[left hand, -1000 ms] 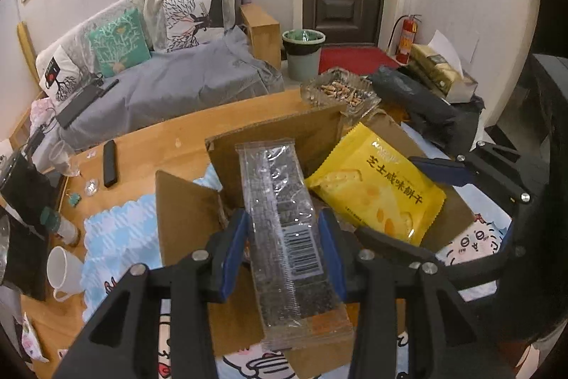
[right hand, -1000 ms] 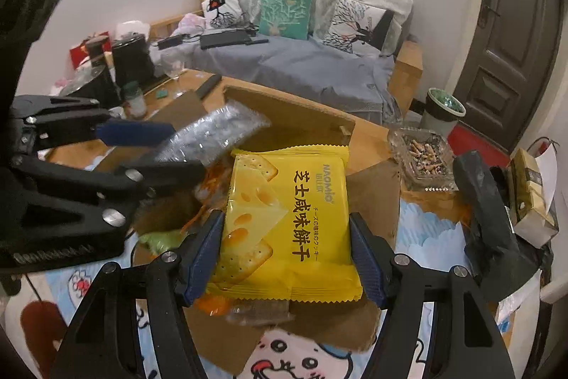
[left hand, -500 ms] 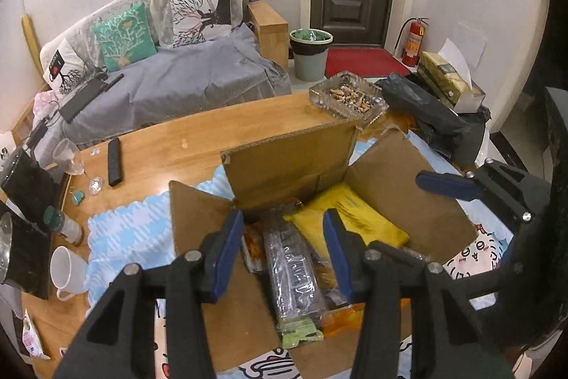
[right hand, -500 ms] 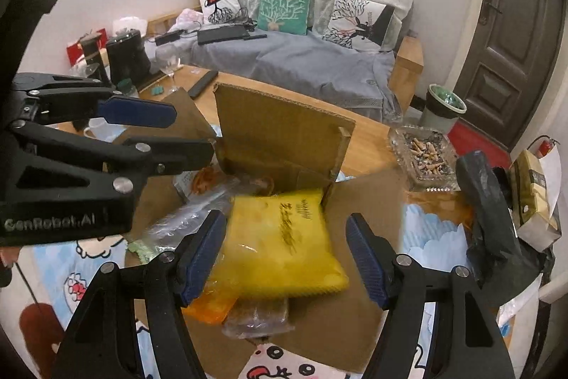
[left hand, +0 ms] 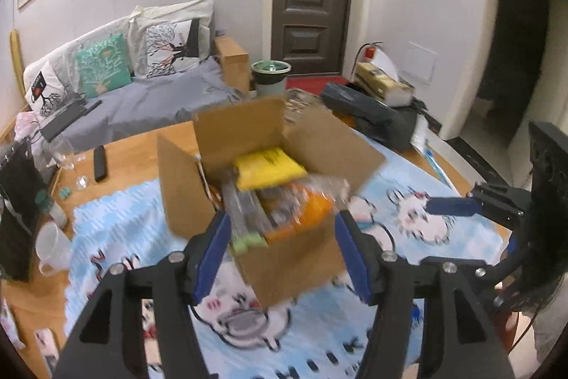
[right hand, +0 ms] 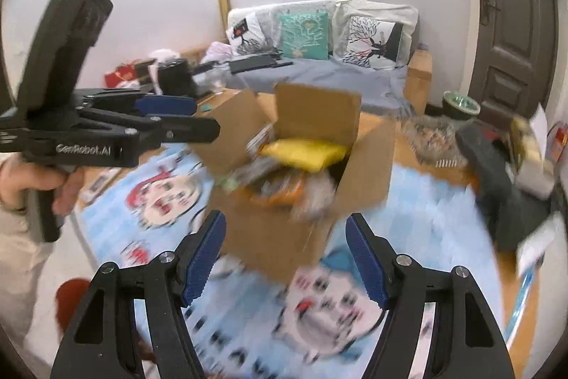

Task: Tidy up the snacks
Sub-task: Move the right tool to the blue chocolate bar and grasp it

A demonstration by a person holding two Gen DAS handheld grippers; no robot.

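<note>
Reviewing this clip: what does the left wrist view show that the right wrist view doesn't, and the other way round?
Only the left wrist view shows the white mug, the wine glass and the dark remote on the table's left side.

Only the right wrist view shows the person's hand gripping the left gripper's handle, plus the black kettle.

Both show the open cardboard box with the yellow snack packet on top, the cartoon tablecloth, and the left gripper and right gripper open and empty.

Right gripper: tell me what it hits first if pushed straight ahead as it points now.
Probably the near wall of the cardboard box, which sits between the open fingers of the right gripper; blur makes depth uncertain.
</note>
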